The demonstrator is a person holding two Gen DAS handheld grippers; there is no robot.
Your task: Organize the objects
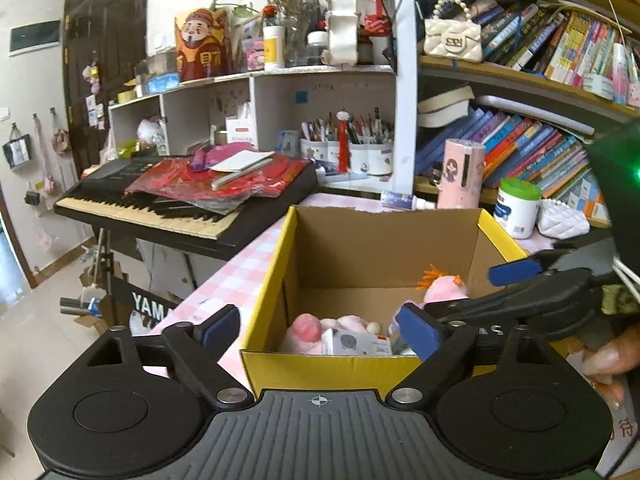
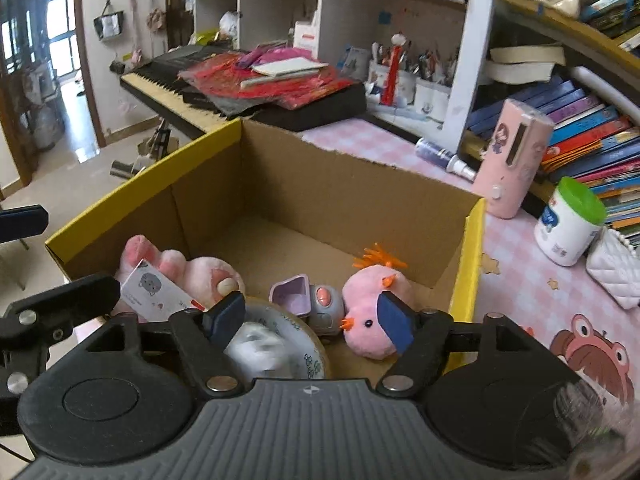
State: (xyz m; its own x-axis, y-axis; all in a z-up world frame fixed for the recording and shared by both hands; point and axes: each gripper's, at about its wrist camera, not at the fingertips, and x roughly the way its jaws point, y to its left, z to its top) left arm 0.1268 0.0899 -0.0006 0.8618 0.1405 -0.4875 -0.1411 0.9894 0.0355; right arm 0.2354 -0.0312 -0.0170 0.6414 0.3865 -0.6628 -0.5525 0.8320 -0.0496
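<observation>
A yellow-rimmed cardboard box (image 1: 266, 280) (image 2: 152, 176) stands on the pink checked table. Inside lie a pink plush with a card tag (image 2: 192, 276) (image 1: 312, 330), a pink chick plush with orange tuft (image 2: 372, 304) (image 1: 444, 288), a small lilac toy car (image 2: 316, 304) and a round patterned dish with something white in it (image 2: 280, 340). My left gripper (image 1: 320, 330) is open and empty at the box's near wall. My right gripper (image 2: 312, 318) is open and empty, low over the box just above the dish; it also shows in the left wrist view (image 1: 516, 276).
A pink cylinder (image 2: 512, 160), a green-lidded white tub (image 2: 568, 220), a white quilted bag (image 2: 616, 276) and a spray bottle (image 2: 444, 158) stand on the table right of the box. Bookshelves (image 1: 532, 152) rise behind. A cluttered keyboard (image 1: 172, 200) sits to the left.
</observation>
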